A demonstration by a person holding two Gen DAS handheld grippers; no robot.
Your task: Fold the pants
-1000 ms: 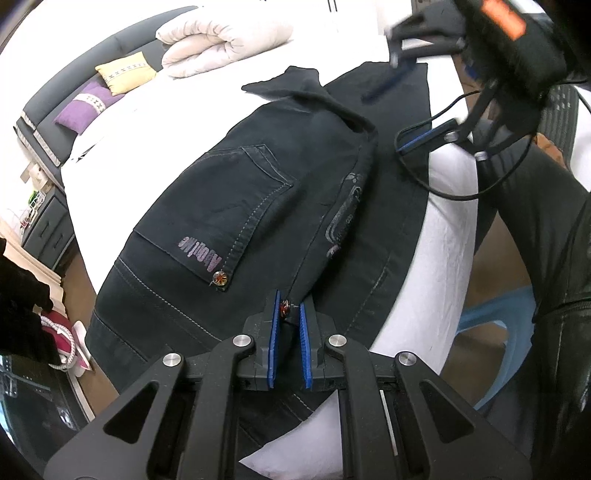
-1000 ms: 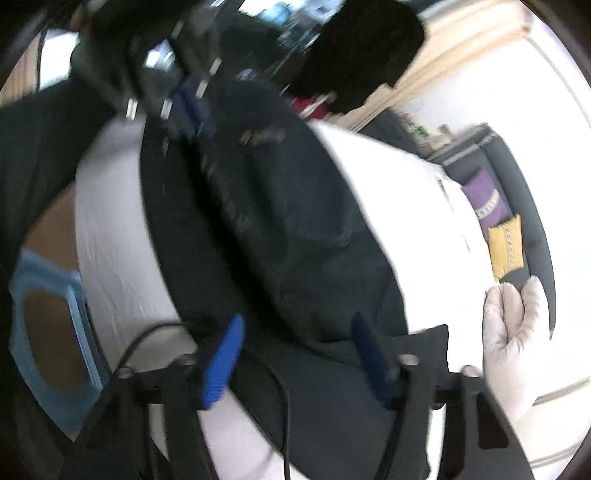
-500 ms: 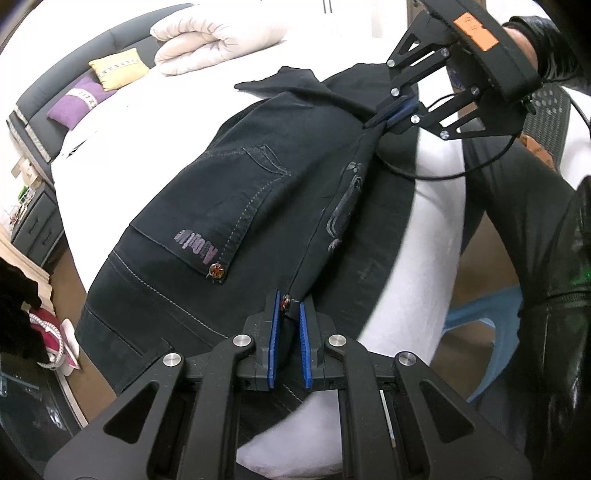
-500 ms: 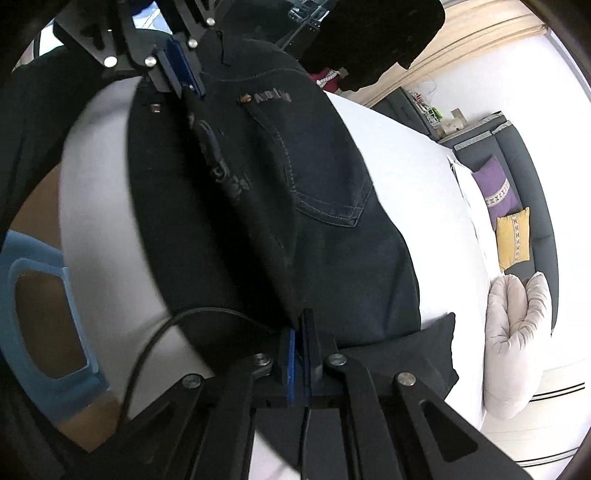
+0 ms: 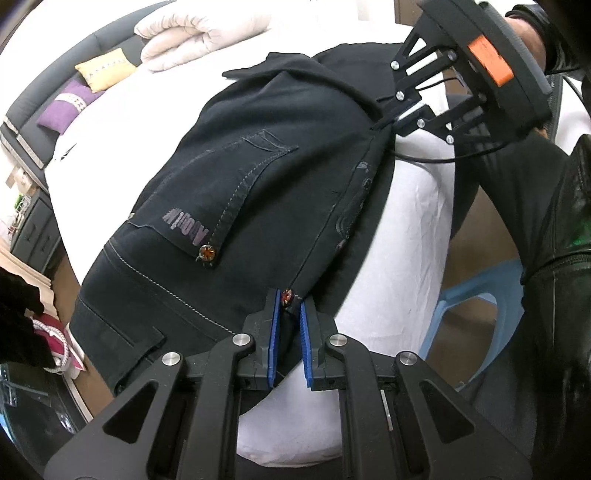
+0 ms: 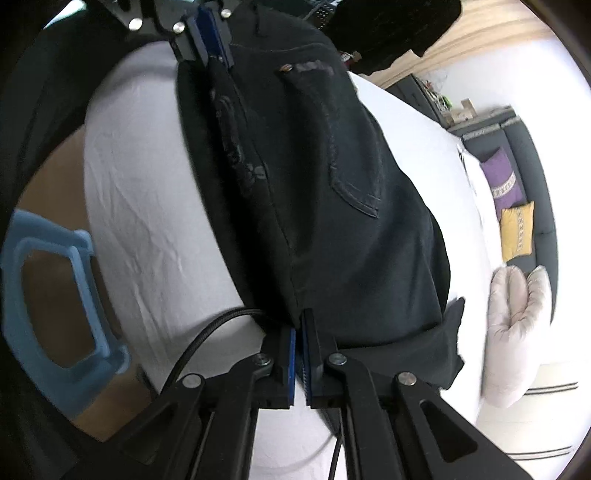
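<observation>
Black jeans (image 5: 258, 192) lie folded lengthwise on a white bed (image 5: 399, 280), back pocket with a purple logo facing up. My left gripper (image 5: 288, 314) is shut on the waistband edge by a copper rivet. My right gripper (image 6: 299, 332) is shut on the same folded edge further down the leg; it shows in the left wrist view (image 5: 402, 118) at the far end. The jeans (image 6: 332, 203) stretch between both grippers, and the left gripper shows in the right wrist view (image 6: 210, 33) at the top.
A folded white duvet (image 5: 199, 33) and yellow (image 5: 103, 68) and purple (image 5: 66, 107) cushions lie at the bed's head. A blue plastic stool (image 5: 476, 314) stands on the floor beside the bed. A dark nightstand (image 5: 33, 232) is at the left.
My right gripper was open a second ago, came down onto the folded leg edge and shut on it. The edge between both grippers has since been lifted and pulled taut.
</observation>
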